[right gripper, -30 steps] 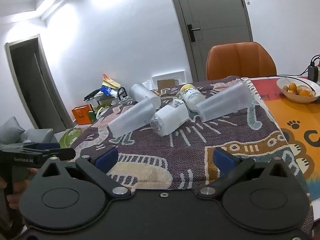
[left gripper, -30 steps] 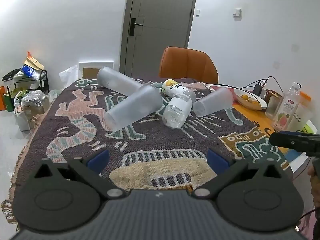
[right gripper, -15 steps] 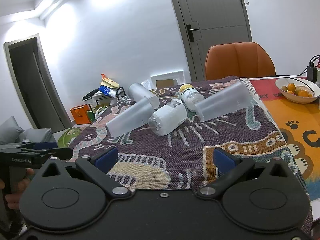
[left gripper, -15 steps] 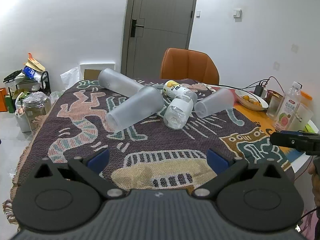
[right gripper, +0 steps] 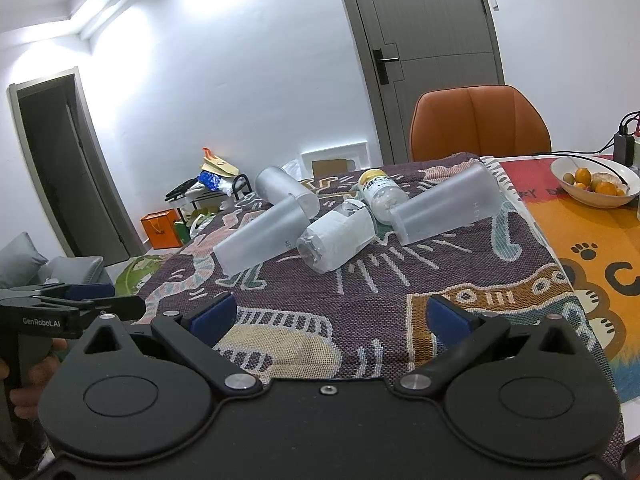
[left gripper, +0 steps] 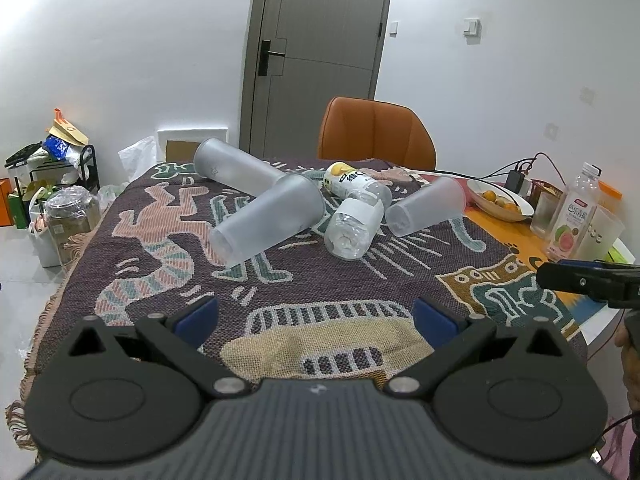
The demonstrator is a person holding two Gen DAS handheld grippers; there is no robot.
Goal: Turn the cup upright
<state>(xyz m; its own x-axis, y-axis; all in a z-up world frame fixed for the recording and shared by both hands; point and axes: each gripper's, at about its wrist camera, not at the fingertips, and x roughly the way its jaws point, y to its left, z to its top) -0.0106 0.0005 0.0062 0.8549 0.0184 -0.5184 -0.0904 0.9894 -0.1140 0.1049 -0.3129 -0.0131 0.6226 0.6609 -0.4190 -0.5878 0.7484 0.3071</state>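
Observation:
Three frosted plastic cups lie on their sides on the patterned cloth. One (left gripper: 268, 222) (right gripper: 256, 238) lies left of centre, one (left gripper: 236, 170) (right gripper: 280, 188) behind it, one (left gripper: 426, 206) (right gripper: 446, 208) to the right. My left gripper (left gripper: 316, 314) is open and empty, held back over the near part of the cloth. My right gripper (right gripper: 330, 314) is open and empty too, well short of the cups. Each gripper shows in the other's view, the right one (left gripper: 588, 282) and the left one (right gripper: 72, 308).
Two plastic bottles (left gripper: 354, 226) (left gripper: 356, 182) lie among the cups. A fruit bowl (left gripper: 500, 200), a juice bottle (left gripper: 574, 216) and containers stand at the right. An orange chair (left gripper: 376, 134) stands behind the table. Clutter and a rack (left gripper: 52, 160) are on the floor at left.
Both grippers have drifted slightly back and up, so the cups look a little farther away. Nothing on the table has moved.

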